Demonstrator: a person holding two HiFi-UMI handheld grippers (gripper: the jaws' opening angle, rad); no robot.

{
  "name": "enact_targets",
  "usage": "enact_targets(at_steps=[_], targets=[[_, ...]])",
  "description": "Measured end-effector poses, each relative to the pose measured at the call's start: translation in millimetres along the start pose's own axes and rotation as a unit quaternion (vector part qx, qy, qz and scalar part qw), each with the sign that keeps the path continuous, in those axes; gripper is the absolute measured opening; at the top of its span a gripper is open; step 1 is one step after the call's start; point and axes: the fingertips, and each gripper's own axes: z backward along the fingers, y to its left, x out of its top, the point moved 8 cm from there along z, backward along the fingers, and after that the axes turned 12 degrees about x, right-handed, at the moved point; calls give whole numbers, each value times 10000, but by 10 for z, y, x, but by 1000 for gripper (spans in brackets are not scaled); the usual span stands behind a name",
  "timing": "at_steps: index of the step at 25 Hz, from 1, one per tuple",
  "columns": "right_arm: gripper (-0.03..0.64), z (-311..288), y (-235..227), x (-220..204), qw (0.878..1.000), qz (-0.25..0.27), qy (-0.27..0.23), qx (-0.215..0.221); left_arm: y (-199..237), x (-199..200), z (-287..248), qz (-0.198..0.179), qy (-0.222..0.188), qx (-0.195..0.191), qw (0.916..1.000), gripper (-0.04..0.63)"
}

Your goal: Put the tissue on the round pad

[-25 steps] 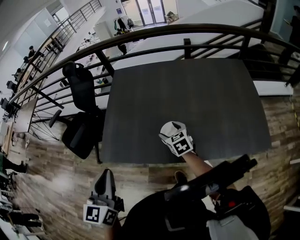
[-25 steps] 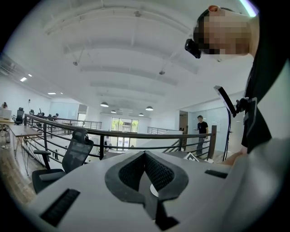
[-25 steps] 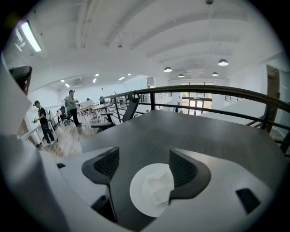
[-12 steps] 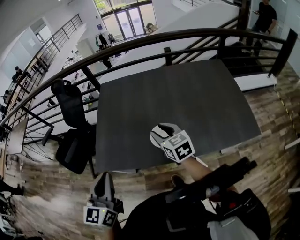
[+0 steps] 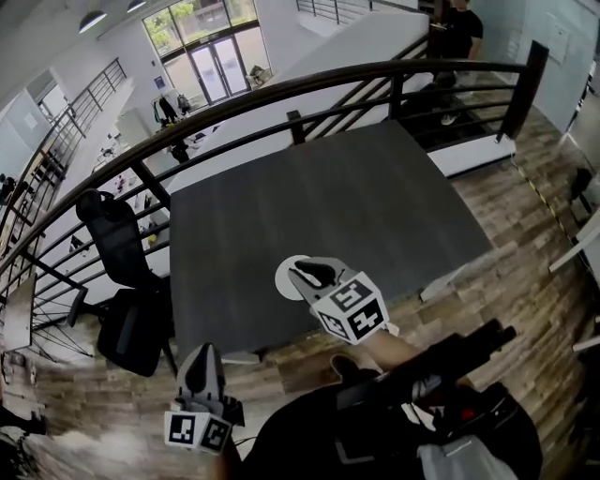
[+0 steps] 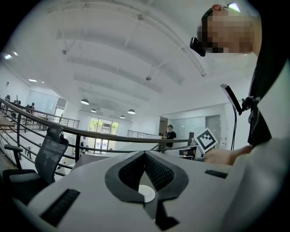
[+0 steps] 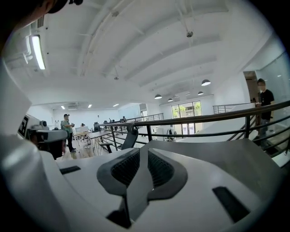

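I see no tissue in any view. My right gripper [image 5: 305, 272] hovers over the near edge of the dark grey table [image 5: 328, 197]. Its jaws are closing to a narrow slit, and in the right gripper view [image 7: 144, 154] nothing is between them. A white round shape [image 5: 284, 279] shows just left of its tips; I cannot tell whether it is the round pad or part of the jaw. My left gripper [image 5: 204, 354] hangs low beside the person, off the table, its tips meeting [image 6: 145, 156] with nothing held.
A dark railing [image 5: 281, 89] curves along the table's far side. A black office chair [image 5: 122, 272] stands left of the table on the wood floor. A person [image 5: 459, 28] stands beyond the railing at the far right. A black device [image 5: 450, 352] sits by the holder's body.
The right gripper has drifted left toward the table's near edge and its jaws have narrowed from wide apart. The head view has swung. The left gripper stays low at the left.
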Motion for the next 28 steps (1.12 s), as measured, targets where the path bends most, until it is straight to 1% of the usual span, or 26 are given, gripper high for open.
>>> enact_targets(at_steps=[2,5,8,12,14,18,22,28], targets=[[48,122,50,18,10000,-13,-58,-77,-74,32,-29,99,-95,-193,9997,5],[9,276,98,24,9996,-37,-148,-244,-119,26,-64,130,-127,-374,9991,5],[3,394,128,15,9987,-54,-237,-444,-148,35,-99,158,-167,-575,9981,5],[3,542,185,31,9977,-41,-320,-596,-131,-25,-110,-29,47,-598,9982,5],[2,610,206,40,9972,-26,-358,-657,-168,-11,-139,22,-22,-718,9974,5],[2,721,264,58,9961,0,-446,-763,-180,-39,-148,-143,20,-838,9964,5],[2,773,322,68,9955,22,-467,-828,-209,-24,-136,-148,21,-950,9954,5],[2,860,351,60,9950,41,-490,-865,-263,-28,-109,-158,-4,-1000,9949,5]])
